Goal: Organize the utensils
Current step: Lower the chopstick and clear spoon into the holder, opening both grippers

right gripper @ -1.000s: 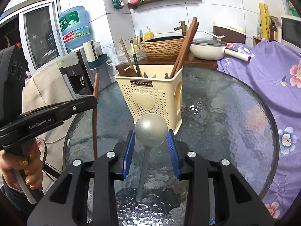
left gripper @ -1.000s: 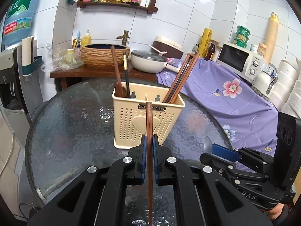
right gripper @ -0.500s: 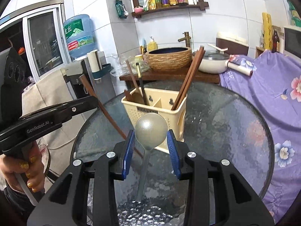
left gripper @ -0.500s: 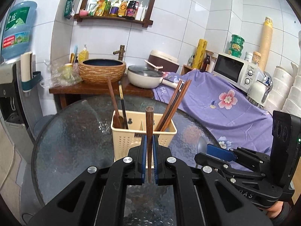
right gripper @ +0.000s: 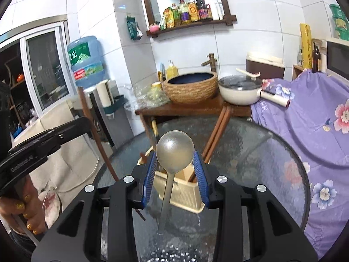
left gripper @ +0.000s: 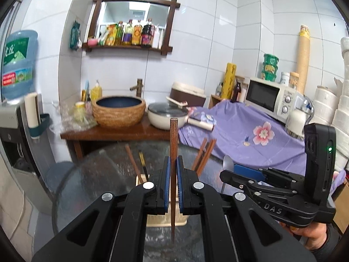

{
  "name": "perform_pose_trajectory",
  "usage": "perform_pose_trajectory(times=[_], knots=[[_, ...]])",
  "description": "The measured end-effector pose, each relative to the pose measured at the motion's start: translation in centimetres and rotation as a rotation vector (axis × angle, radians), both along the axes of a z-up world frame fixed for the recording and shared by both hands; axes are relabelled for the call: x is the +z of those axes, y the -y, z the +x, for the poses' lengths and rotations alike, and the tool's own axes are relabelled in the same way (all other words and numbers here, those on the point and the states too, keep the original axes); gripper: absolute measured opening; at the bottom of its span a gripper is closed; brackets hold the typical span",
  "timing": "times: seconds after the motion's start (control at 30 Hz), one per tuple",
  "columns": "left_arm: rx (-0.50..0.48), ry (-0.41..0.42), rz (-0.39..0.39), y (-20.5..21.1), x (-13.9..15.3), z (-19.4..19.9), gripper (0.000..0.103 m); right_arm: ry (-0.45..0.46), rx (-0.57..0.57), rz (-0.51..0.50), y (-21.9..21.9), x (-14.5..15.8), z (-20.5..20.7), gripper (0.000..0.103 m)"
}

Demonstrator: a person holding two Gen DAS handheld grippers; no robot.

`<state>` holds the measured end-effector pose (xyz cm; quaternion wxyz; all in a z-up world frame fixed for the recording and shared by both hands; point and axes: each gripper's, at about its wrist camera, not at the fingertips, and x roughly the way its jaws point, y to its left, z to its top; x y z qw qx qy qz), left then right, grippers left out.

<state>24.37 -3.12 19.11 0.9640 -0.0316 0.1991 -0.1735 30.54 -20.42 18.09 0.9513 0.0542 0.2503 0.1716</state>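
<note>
You have lifted both tools high above the basket (right gripper: 185, 187), the left gripper (left gripper: 173, 174) pinching a chopstick (left gripper: 173, 144) and the right gripper (right gripper: 175, 172) squeezing a spoon (right gripper: 175, 150), so next lower each into its own slot.

Utensil caddy (right gripper: 185, 192) on glass table (right gripper: 261, 152), chopsticks (right gripper: 216, 135) inside, washbasin (right gripper: 190, 87) behind

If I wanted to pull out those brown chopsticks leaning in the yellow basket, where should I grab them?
Probably near the top ends of the leaning chopsticks, coming down from above. Their lower ends are buried inside the utensil basket, while the upper parts stick well out over the rim, tilted to the right in the right wrist view. Pinch across both sticks and pull along that tilt.
</note>
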Motion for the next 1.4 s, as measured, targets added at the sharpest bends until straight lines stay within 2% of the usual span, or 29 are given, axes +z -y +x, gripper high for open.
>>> perform_pose_trajectory(times=[0.23,0.37,0.47,0.57,0.77,1.2,1.4], knots=[[0.048,0.046,-0.033,0.2,3.9,2.6,0.006,0.091,-0.074,-0.044,-1.2,2.8,2.6,0.036],[0.099,0.056,-0.057,0.0,4.8,5.1,0.006,0.14,-0.118,-0.081,-1.9,3.3,4.3,0.036],[0.14,0.061,-0.069,-0.1,4.8,6.6,0.006,0.14,-0.136,-0.086,-2.0,2.8,5.4,0.036],[0.181,0.068,-0.056,0.0,3.7,7.9,0.006,0.134,-0.151,-0.097,-2.4,1.2,6.3,0.036],[0.186,0.001,-0.06,0.0,-0.6,9.6,0.005,0.114,-0.161,-0.108,-2.8,-2.8,7.0,0.036],[0.144,-0.077,-0.014,1.0,-6.8,9.3,0.005,0.107,-0.151,-0.188,-4.3,-9.3,5.9,0.036],[0.136,-0.116,0.001,1.1,-8.9,9.4,0.005,0.092,-0.145,-0.218,-4.7,-11.2,5.6,0.036]])
